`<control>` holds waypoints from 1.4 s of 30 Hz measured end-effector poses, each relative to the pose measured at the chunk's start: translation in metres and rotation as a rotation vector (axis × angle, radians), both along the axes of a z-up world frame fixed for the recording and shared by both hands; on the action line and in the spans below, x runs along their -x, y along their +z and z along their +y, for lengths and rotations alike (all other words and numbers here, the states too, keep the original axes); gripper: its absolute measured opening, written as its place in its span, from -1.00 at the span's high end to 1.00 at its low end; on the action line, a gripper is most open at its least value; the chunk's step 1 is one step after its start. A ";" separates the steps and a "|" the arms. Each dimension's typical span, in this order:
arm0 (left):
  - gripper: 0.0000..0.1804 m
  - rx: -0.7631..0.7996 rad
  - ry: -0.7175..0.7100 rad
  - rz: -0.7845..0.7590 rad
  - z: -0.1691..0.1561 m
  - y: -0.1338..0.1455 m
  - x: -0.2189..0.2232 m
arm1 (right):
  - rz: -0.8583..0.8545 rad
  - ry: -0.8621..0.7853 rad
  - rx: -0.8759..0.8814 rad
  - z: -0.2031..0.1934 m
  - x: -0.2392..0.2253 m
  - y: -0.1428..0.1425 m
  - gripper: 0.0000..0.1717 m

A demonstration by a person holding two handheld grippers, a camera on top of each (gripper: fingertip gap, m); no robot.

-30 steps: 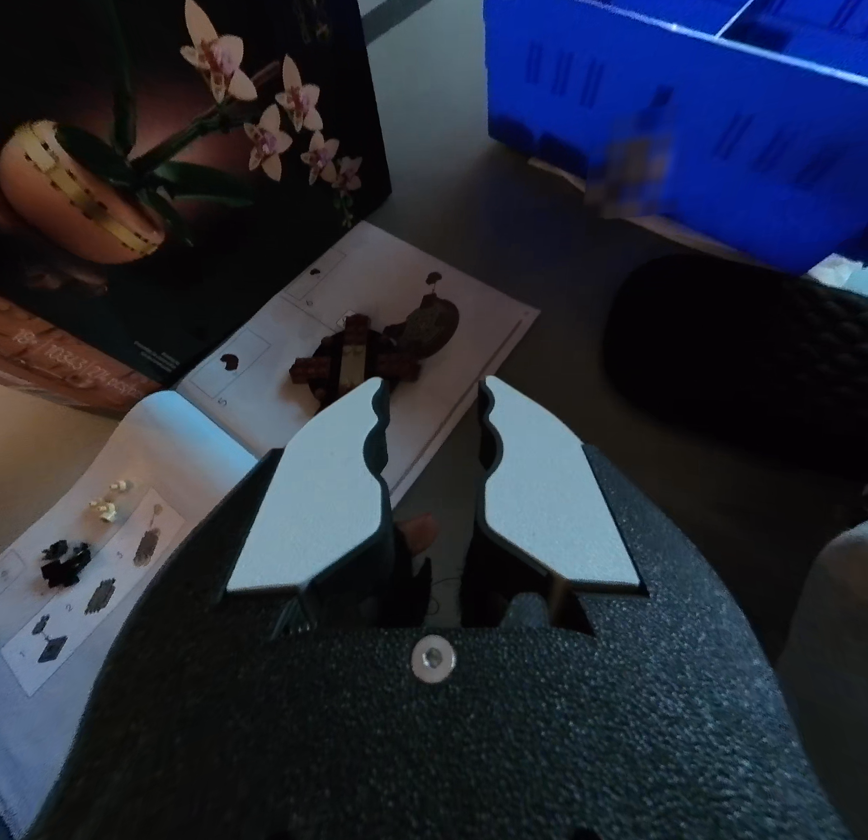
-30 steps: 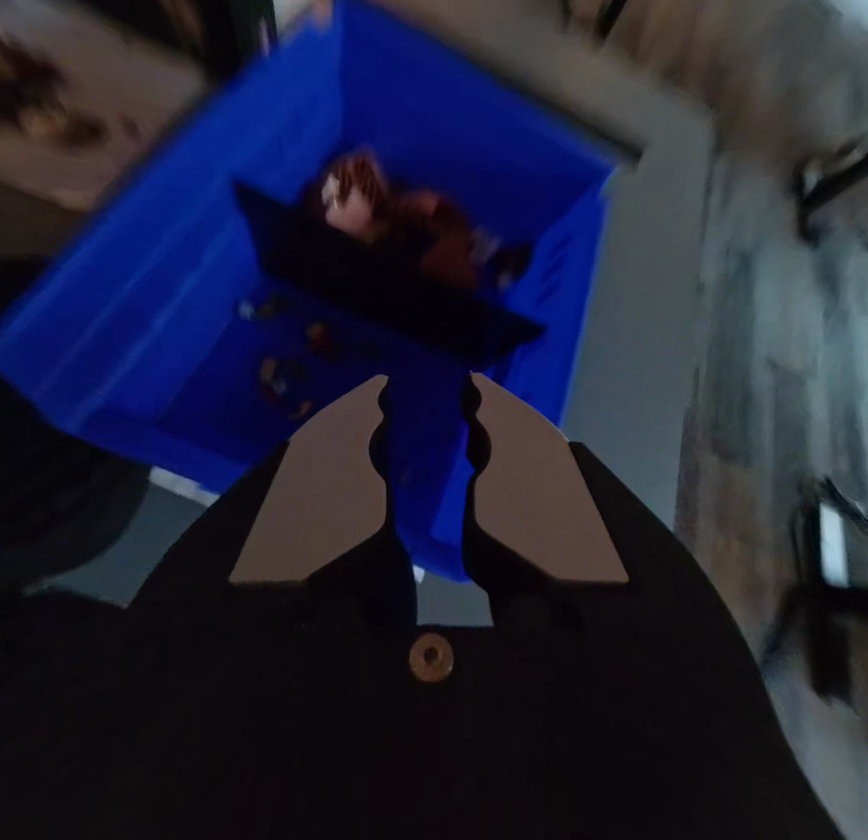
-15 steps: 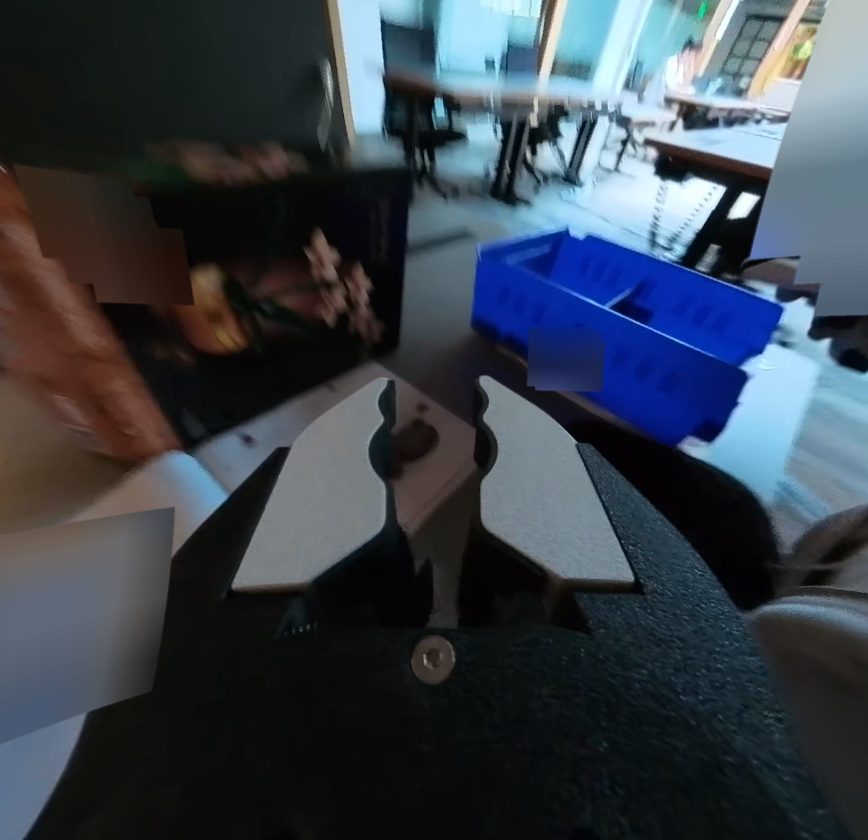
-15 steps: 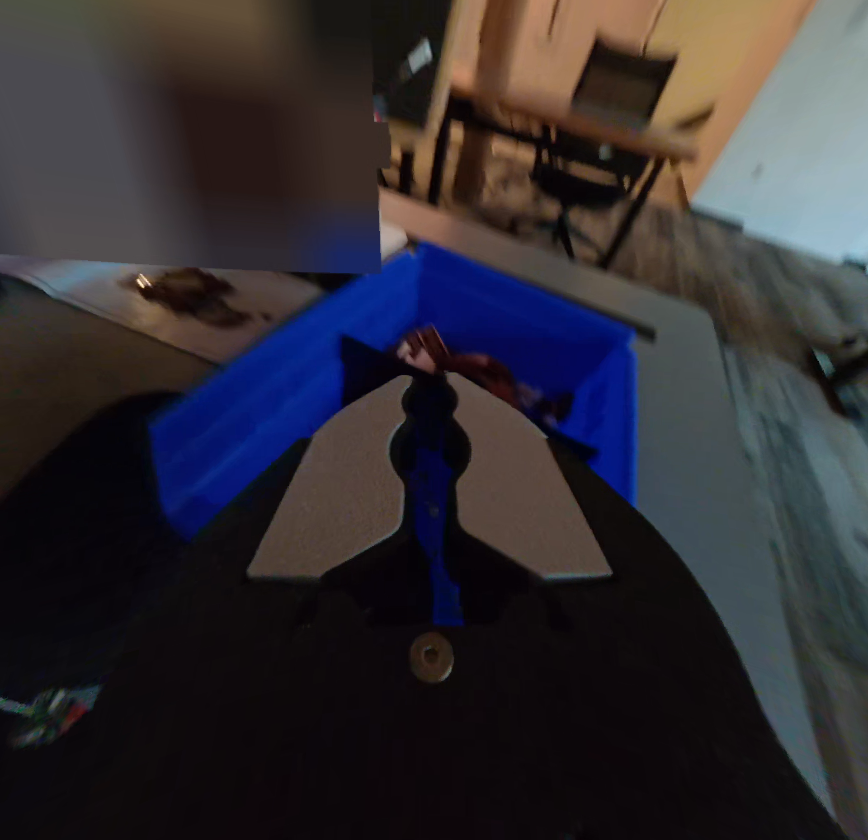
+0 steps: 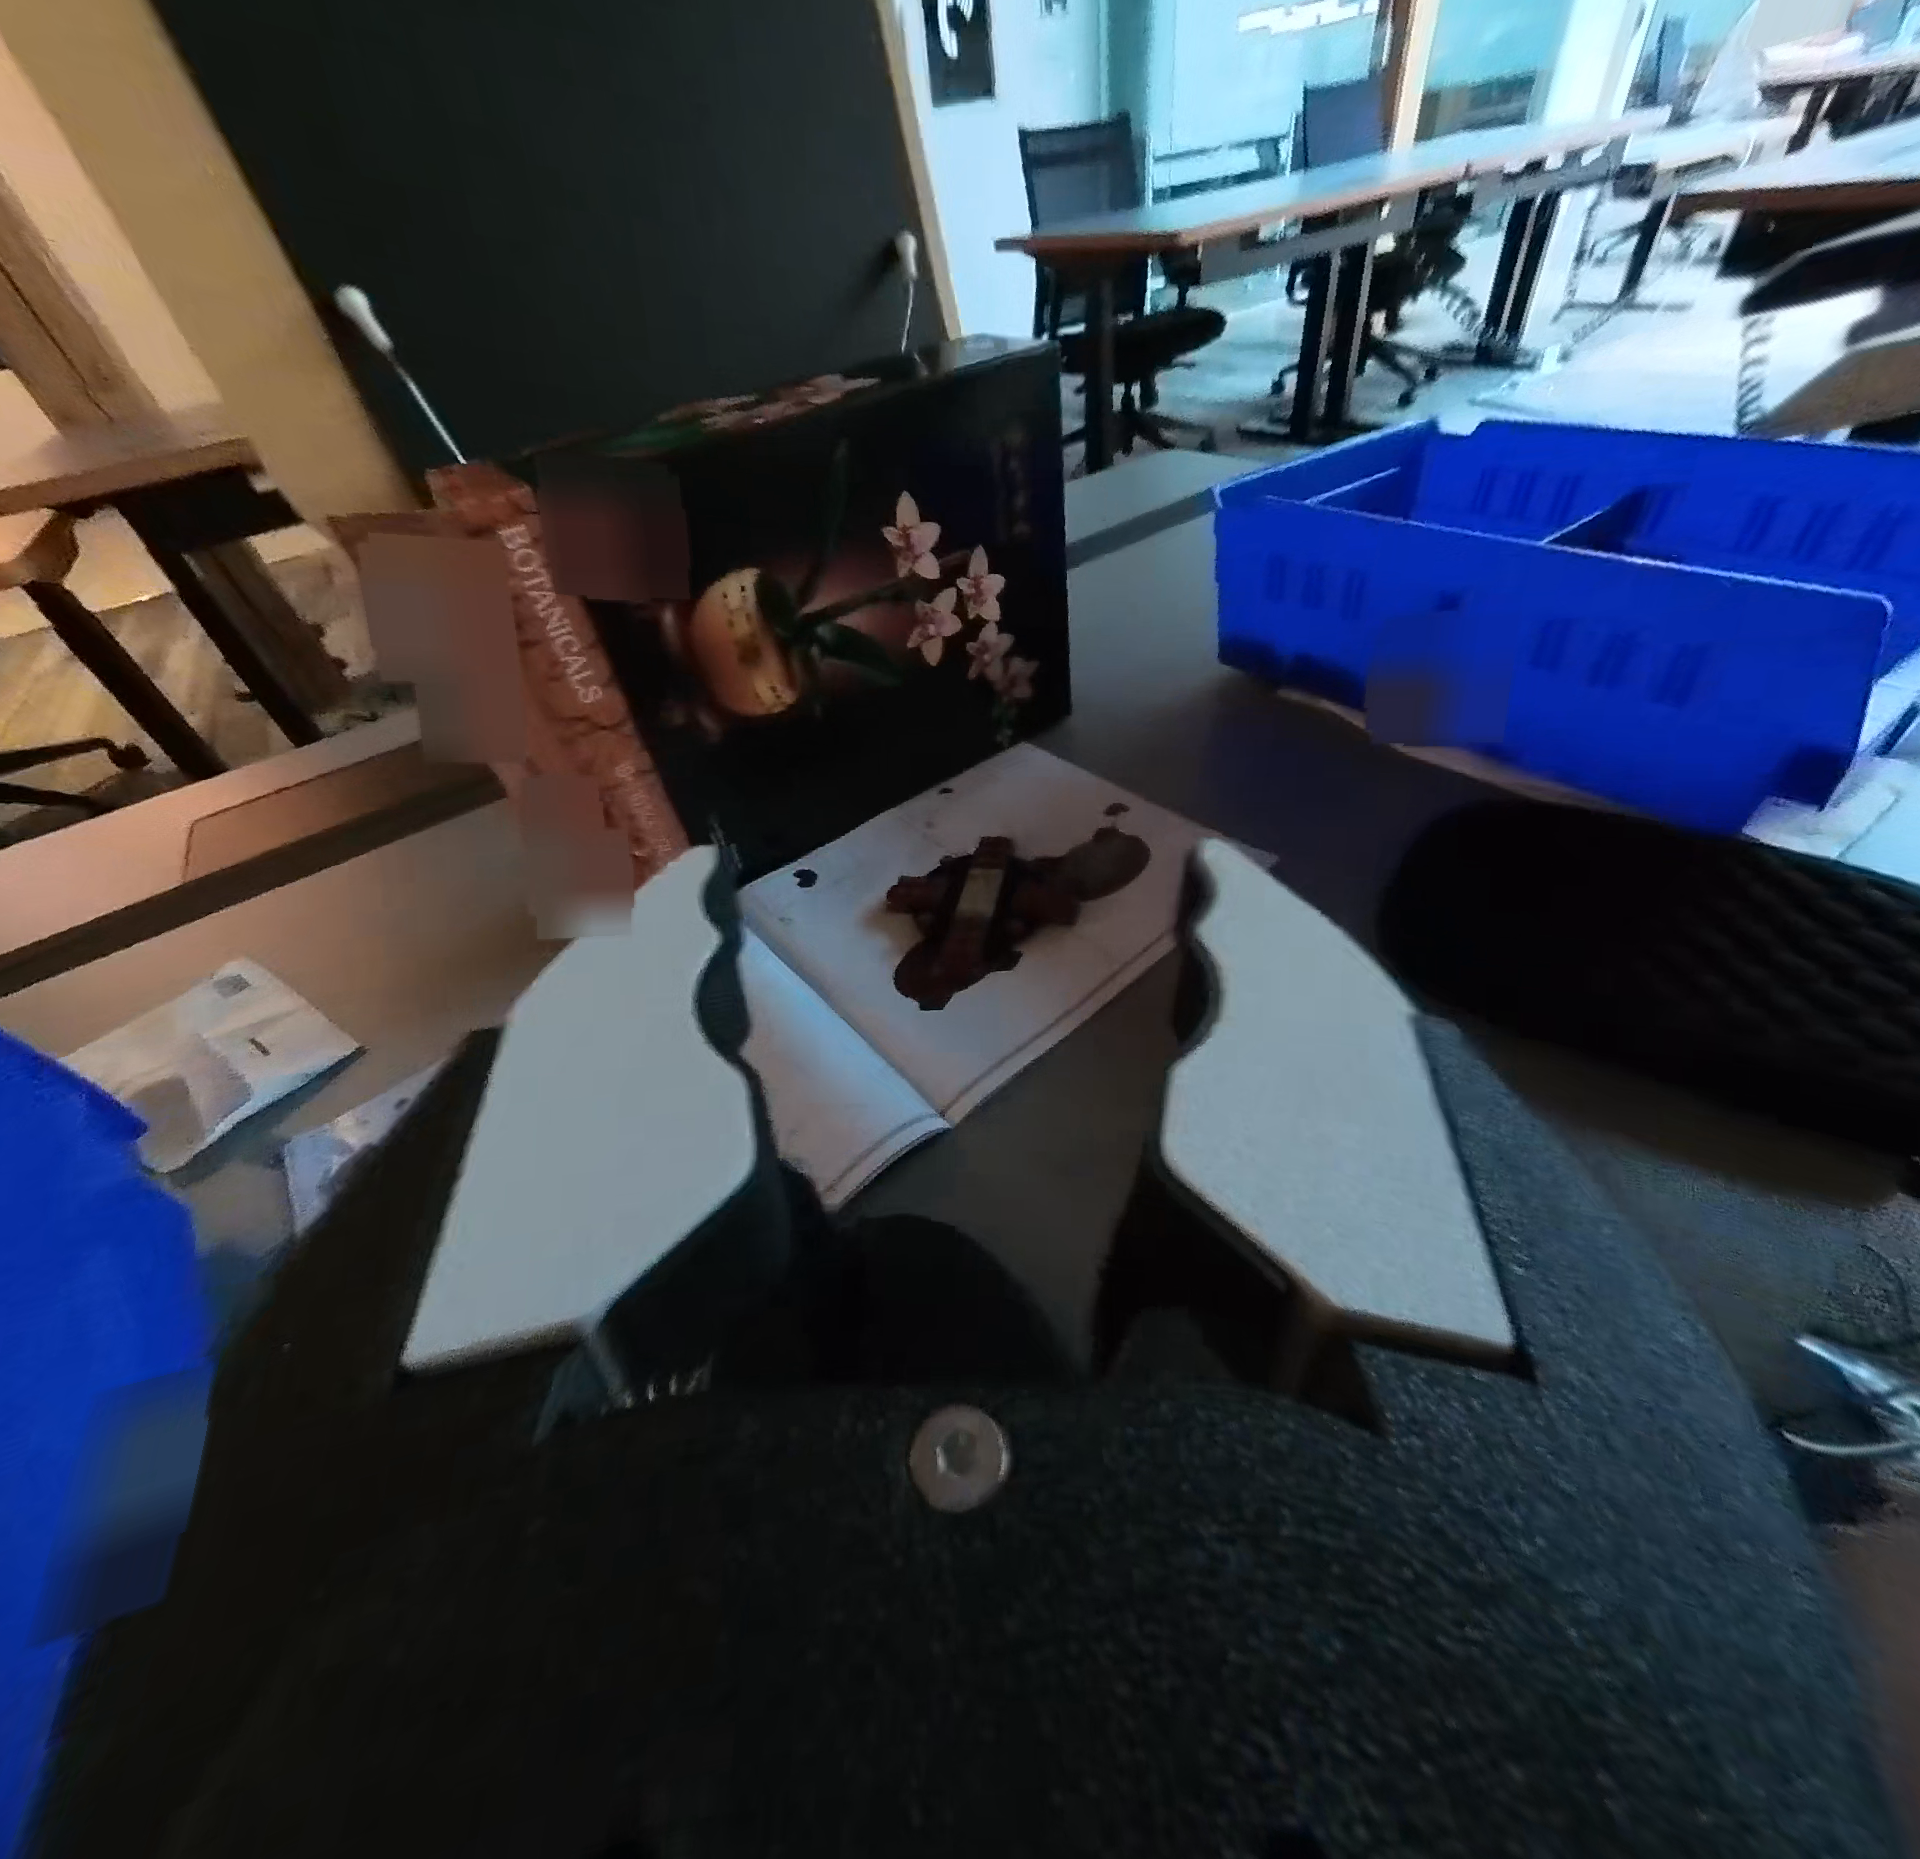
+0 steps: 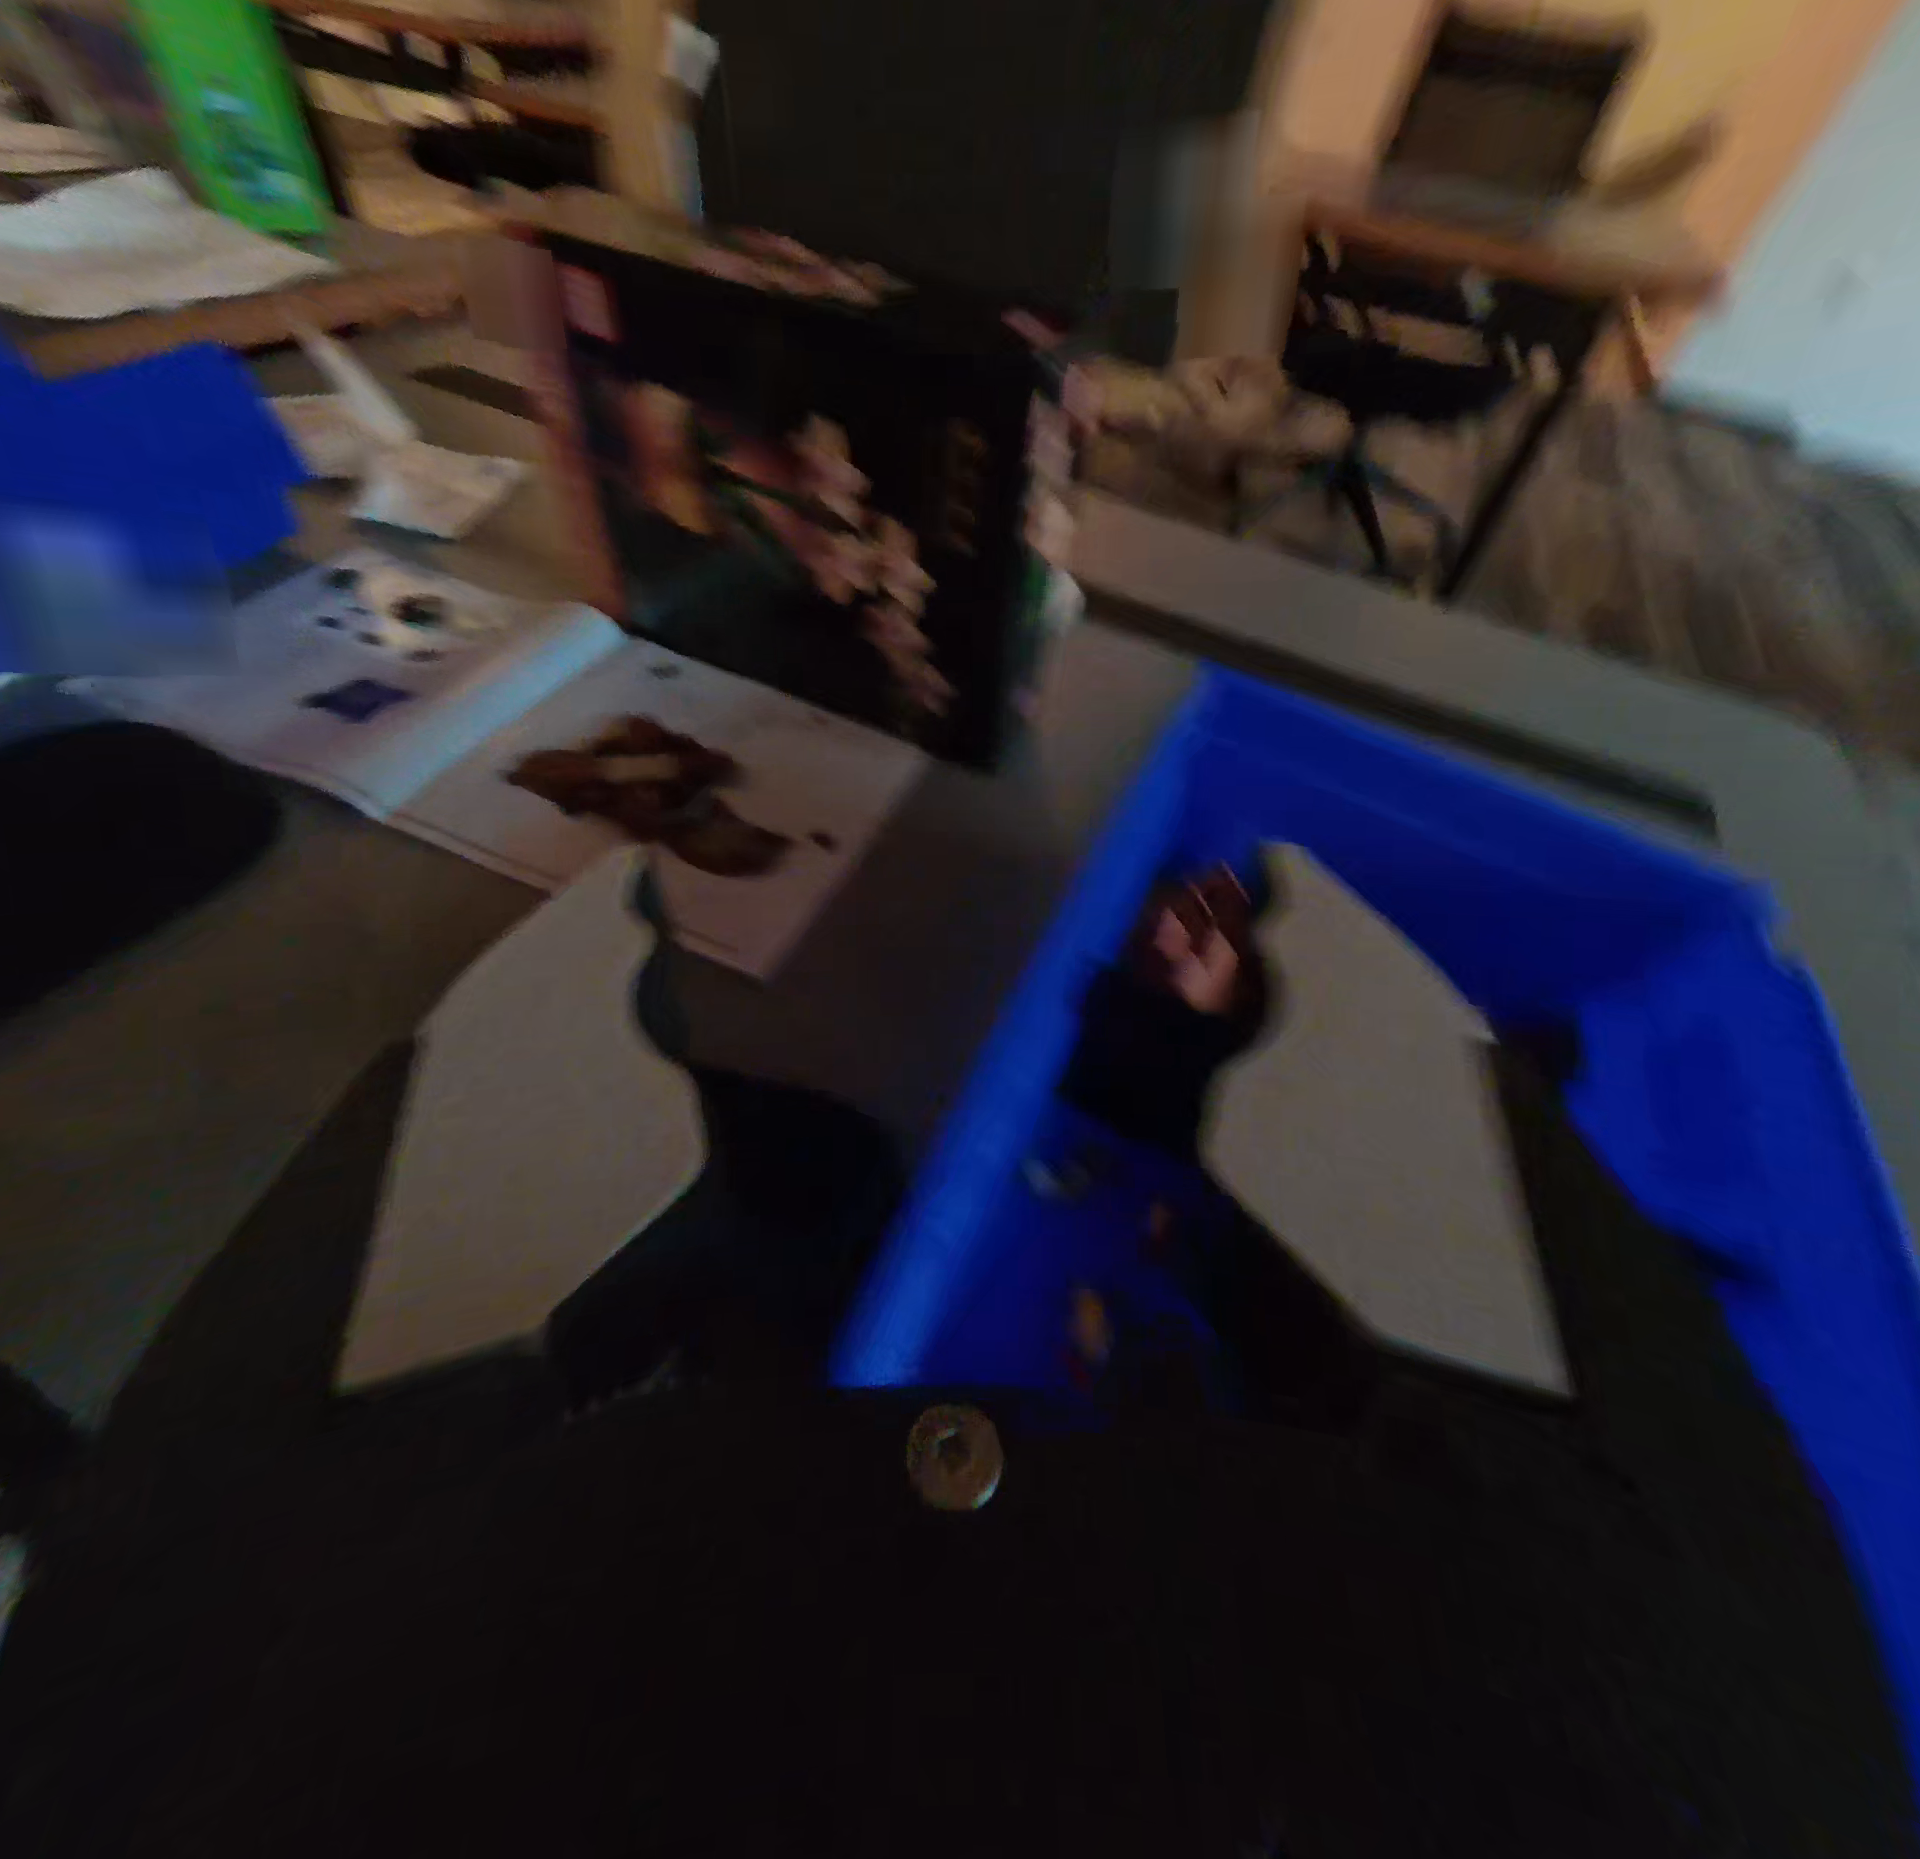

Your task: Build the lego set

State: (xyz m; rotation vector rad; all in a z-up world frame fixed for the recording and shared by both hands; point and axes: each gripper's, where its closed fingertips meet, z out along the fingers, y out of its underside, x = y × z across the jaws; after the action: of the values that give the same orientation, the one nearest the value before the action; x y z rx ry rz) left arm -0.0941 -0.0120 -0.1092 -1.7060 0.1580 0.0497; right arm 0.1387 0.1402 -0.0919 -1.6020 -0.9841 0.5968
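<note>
Both tools have just spread wide after standing nearly closed and now grip nothing. The left tool hovers mid-frame over a brown, knobbly brick build lying on a glossy open booklet. The right tool, blurred, hangs at a rigid blue plastic crate's rim, right of frame.

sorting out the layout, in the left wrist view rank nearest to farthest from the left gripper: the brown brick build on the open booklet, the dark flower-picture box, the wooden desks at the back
1. Brown brick build: on the open white booklet, just beyond the wide-open left gripper.
2. Dark box with a flower picture: standing upright behind the booklet, slightly left.
3. Long wooden desks: far back, upper right.
</note>
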 end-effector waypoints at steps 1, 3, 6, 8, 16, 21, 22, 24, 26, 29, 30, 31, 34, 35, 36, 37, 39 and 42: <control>0.19 -0.004 -0.009 -0.006 -0.001 -0.002 0.002 | 0.017 0.042 -0.050 -0.010 0.017 0.005 0.06; 0.35 0.000 -0.015 -0.016 -0.003 -0.009 0.009 | 0.107 0.054 -0.139 -0.023 0.046 0.019 0.59; 0.84 0.023 0.001 0.001 -0.001 -0.020 0.024 | 0.229 0.104 -0.199 -0.038 0.089 0.027 1.00; 1.00 0.046 0.015 -0.044 0.002 -0.028 0.033 | 0.217 0.148 -0.149 -0.041 0.118 0.011 1.00; 0.97 0.185 0.109 -0.117 0.032 -0.071 0.067 | -0.027 0.297 -0.008 -0.038 0.197 -0.074 0.98; 0.88 0.281 0.156 -0.145 0.042 -0.096 0.083 | -0.104 0.336 -0.034 -0.024 0.216 -0.106 0.94; 0.86 0.279 0.160 -0.155 0.041 -0.095 0.084 | -0.096 0.338 -0.031 -0.022 0.216 -0.109 0.94; 0.80 0.272 0.179 -0.173 0.040 -0.096 0.088 | -0.056 0.341 0.010 -0.019 0.216 -0.112 0.90; 0.53 0.273 0.217 -0.179 0.038 -0.099 0.092 | -0.013 0.355 0.052 -0.019 0.216 -0.115 0.77; -0.22 0.313 0.272 -0.145 0.039 -0.106 0.097 | 0.004 0.357 0.081 -0.016 0.218 -0.117 0.47; -0.33 0.335 0.274 -0.135 0.039 -0.109 0.097 | 0.002 0.357 0.083 -0.015 0.218 -0.118 0.39; -0.39 0.353 0.272 -0.129 0.040 -0.112 0.096 | -0.005 0.357 0.079 -0.016 0.218 -0.119 0.33; -0.26 0.364 0.247 -0.149 0.040 -0.114 0.094 | -0.016 0.357 0.034 -0.018 0.216 -0.118 0.69; 0.36 0.336 0.230 -0.165 0.039 -0.111 0.093 | 0.009 0.366 -0.007 -0.019 0.215 -0.112 1.00; 0.99 0.294 0.216 -0.183 0.038 -0.105 0.093 | 0.022 0.352 -0.031 -0.017 0.214 -0.109 1.00; 1.00 0.273 0.215 -0.198 0.037 -0.102 0.093 | 0.009 0.344 -0.034 -0.016 0.213 -0.111 1.00; 1.00 0.277 0.197 -0.213 0.036 -0.103 0.092 | 0.005 0.376 -0.023 -0.019 0.214 -0.113 1.00; 1.00 0.278 0.181 -0.197 0.037 -0.104 0.089 | 0.019 0.370 -0.036 -0.018 0.215 -0.111 0.97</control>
State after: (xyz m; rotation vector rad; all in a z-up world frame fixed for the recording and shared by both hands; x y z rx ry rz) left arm -0.1828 0.0250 -0.2127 -1.9872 -0.1437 -0.0072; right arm -0.0764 0.1221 -0.2033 -1.3874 -1.2816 0.8381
